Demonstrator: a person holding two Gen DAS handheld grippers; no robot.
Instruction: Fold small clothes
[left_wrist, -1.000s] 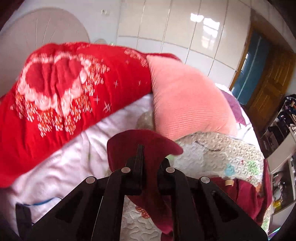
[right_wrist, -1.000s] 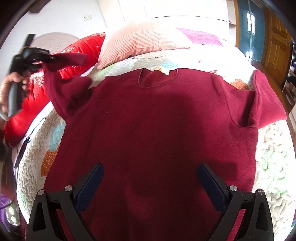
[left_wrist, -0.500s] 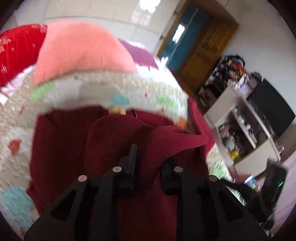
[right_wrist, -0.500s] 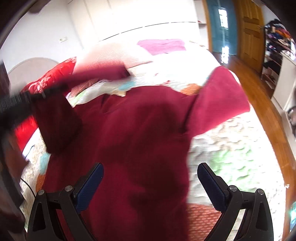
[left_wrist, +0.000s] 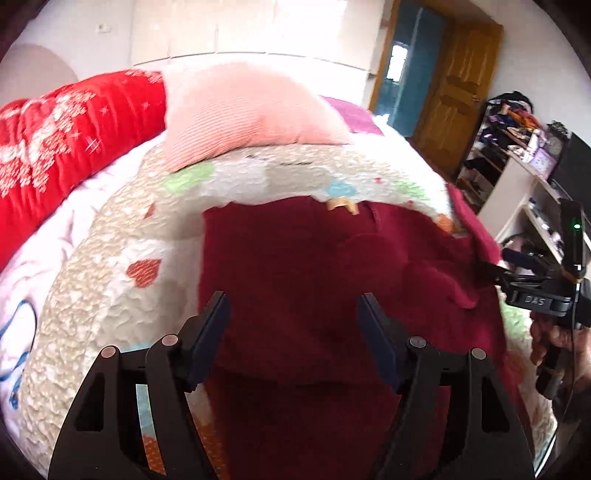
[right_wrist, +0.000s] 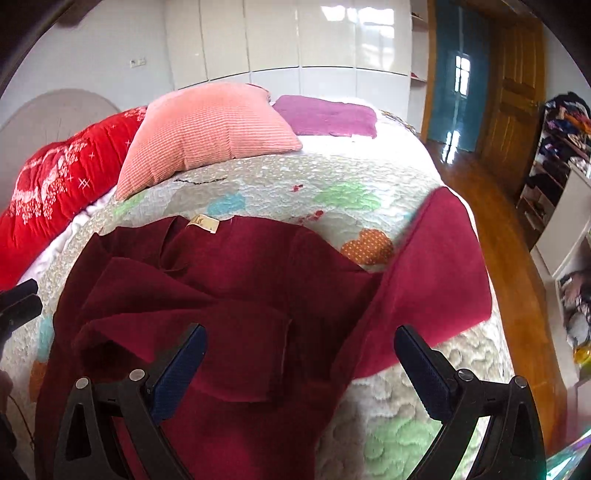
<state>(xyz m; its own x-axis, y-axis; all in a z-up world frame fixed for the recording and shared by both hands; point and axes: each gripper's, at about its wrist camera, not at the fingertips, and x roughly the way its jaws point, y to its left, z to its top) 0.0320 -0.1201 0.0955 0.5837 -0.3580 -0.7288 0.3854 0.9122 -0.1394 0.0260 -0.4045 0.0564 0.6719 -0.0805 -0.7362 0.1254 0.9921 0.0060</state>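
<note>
A dark red sweater (right_wrist: 243, 280) lies flat on the quilted bed, collar label (right_wrist: 202, 223) toward the pillows. Its left sleeve (right_wrist: 192, 332) is folded across the chest. Its right sleeve (right_wrist: 436, 280) lies spread out to the right on the quilt. My left gripper (left_wrist: 293, 314) is open and empty above the sweater's (left_wrist: 295, 266) left side. My right gripper (right_wrist: 299, 347) is open and empty, low over the sweater between the folded sleeve and the right sleeve. In the left wrist view the right gripper (left_wrist: 535, 291) shows at the right edge.
A patchwork quilt (right_wrist: 332, 184) covers the bed. A pink pillow (right_wrist: 207, 129), a red blanket (right_wrist: 55, 184) and a purple cloth (right_wrist: 328, 116) lie at the head. The bed edge drops to a wooden floor (right_wrist: 517, 258) on the right, with shelves (right_wrist: 565, 206) beyond.
My left gripper carried the left sleeve across the chest, opened and let it go. My right gripper shifted right toward the right sleeve, still open.
</note>
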